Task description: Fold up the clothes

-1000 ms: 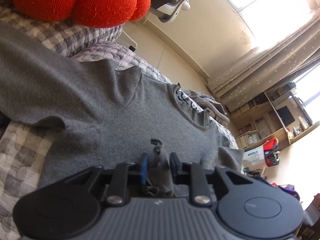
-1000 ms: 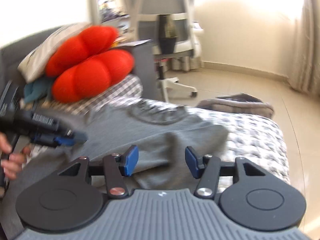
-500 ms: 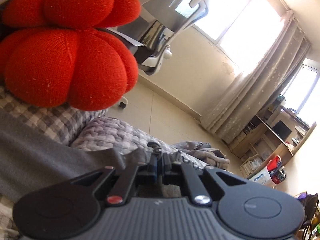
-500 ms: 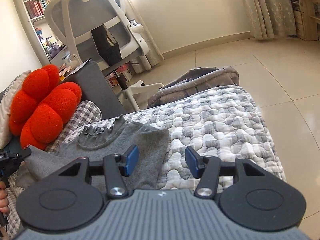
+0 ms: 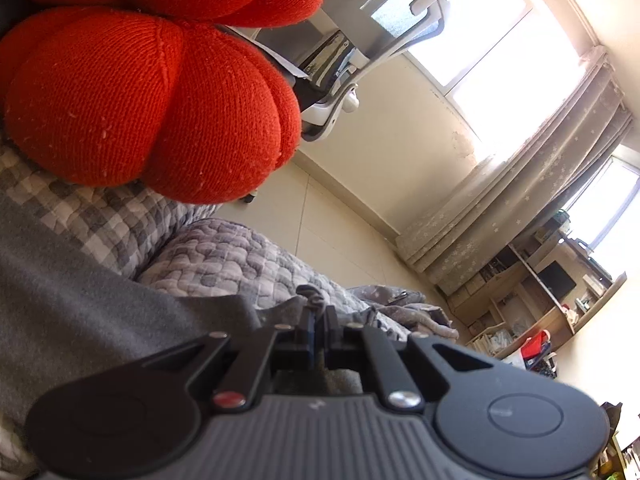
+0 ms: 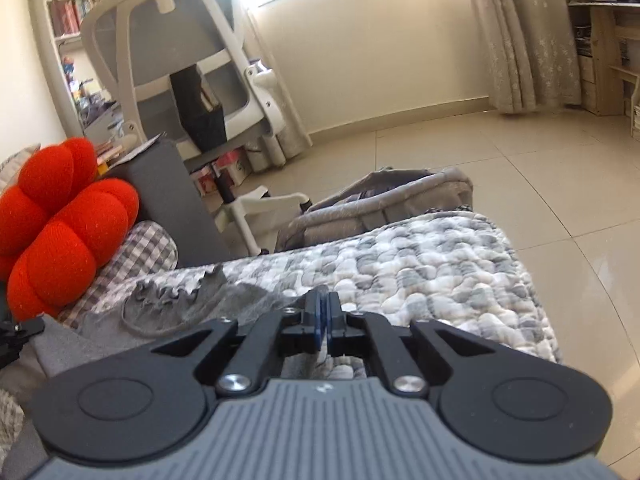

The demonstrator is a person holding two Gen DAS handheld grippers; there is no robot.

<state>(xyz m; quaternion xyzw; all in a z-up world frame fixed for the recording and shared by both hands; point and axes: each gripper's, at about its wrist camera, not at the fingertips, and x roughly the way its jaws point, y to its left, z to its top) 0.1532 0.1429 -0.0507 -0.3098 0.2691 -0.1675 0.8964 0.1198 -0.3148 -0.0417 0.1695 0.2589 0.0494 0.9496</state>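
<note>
A grey knit top (image 6: 168, 312) with a ruffled collar lies spread on a quilted sofa cover (image 6: 420, 264). In the left wrist view the same top (image 5: 80, 300) fills the lower left. My left gripper (image 5: 318, 320) is shut on a bunched piece of its fabric, and a tuft pokes out past the pads. My right gripper (image 6: 323, 312) is at the top's right edge. Its jaws are closing and the blue pads meet, with grey fabric running in between them. A black part of the left gripper (image 6: 16, 336) shows at the left edge of the right wrist view.
A red knitted cushion (image 6: 68, 232) sits on a checked cover at the sofa's far left and looms close in the left wrist view (image 5: 140, 100). Behind the sofa are a white office chair (image 6: 180, 60) and a grey bag (image 6: 380, 200). Tiled floor lies to the right.
My right gripper went from wide open to pads together at the top's edge and dropped closer to the quilt. My left gripper, still clamped on fabric, moved toward the red cushion.
</note>
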